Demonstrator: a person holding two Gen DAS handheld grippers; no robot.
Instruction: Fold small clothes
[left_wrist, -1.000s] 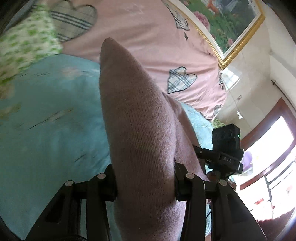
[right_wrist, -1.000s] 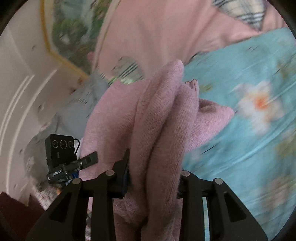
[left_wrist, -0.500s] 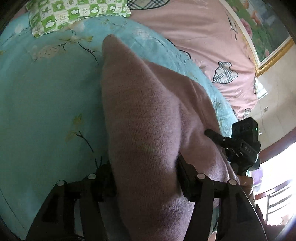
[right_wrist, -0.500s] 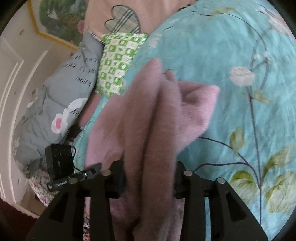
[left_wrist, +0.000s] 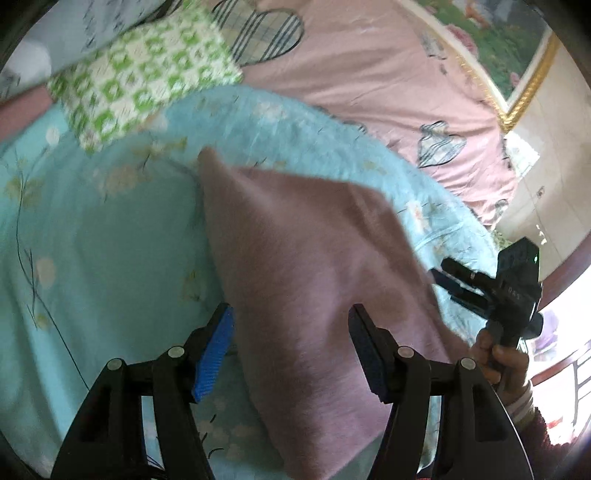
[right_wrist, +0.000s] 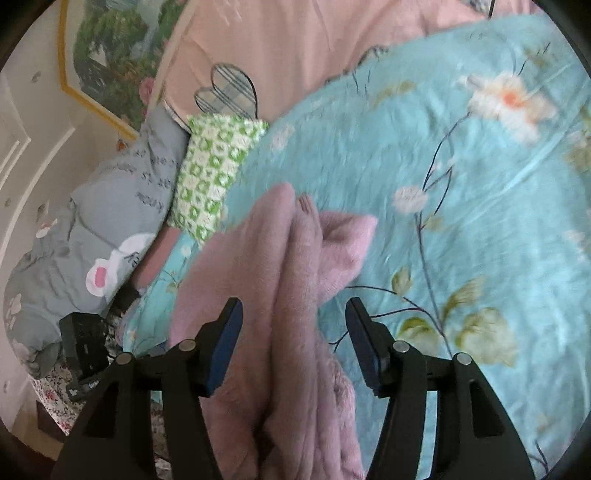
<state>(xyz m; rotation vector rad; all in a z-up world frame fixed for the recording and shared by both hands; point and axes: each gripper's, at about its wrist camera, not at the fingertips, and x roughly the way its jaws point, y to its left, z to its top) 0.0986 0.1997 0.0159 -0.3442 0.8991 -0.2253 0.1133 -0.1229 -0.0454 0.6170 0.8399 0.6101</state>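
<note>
On the bed, atop the turquoise floral bedspread (left_wrist: 92, 258), lies the pink knitted garment (left_wrist: 306, 266), doubled over lengthwise by the look of it, so one fold seems done and further folding remains. Both the left gripper (left_wrist: 291, 349) and the right gripper (right_wrist: 293, 341) are opening, fingers spread and clear of the knit lying between them. No containers are visible.

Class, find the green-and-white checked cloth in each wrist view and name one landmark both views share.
Left wrist view: green-and-white checked cloth lies upper left, on the far edge of the blue floral sheet.
Right wrist view: the cloth sits left of centre, beside the grey quilt.
Shared landmark: the gold-framed picture.
</note>
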